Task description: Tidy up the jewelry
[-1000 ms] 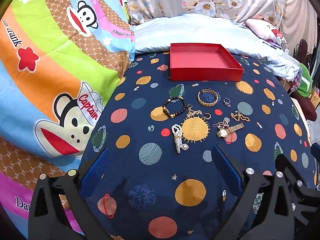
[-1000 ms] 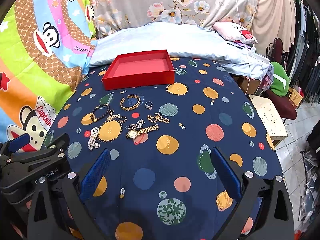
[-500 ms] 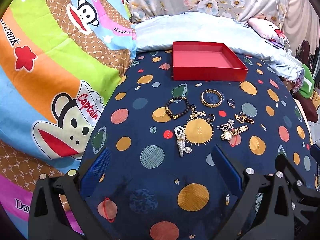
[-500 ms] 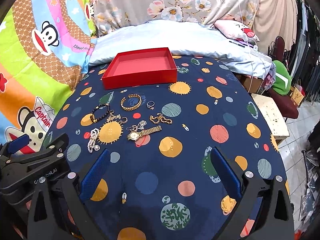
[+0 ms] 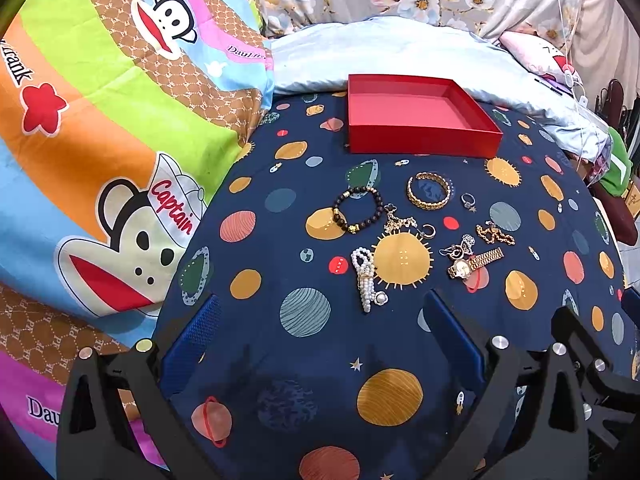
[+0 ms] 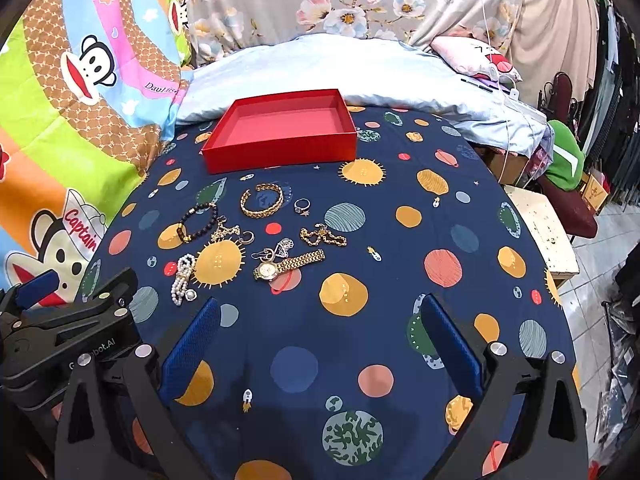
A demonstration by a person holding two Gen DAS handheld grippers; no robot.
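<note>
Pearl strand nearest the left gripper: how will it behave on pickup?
The white pearl bead strand lies folded in loose loops, so it is probably floppy and will dangle. Round, glossy beads may slip between the pads. It looks light; pushing would likely drag it across the navy planet-print cloth.

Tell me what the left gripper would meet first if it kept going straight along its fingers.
Probably the pearl bracelet, the nearest piece ahead of the open left gripper, lying on the planet-print cloth. Farther along sits the red box. Depth is hard to judge.
</note>
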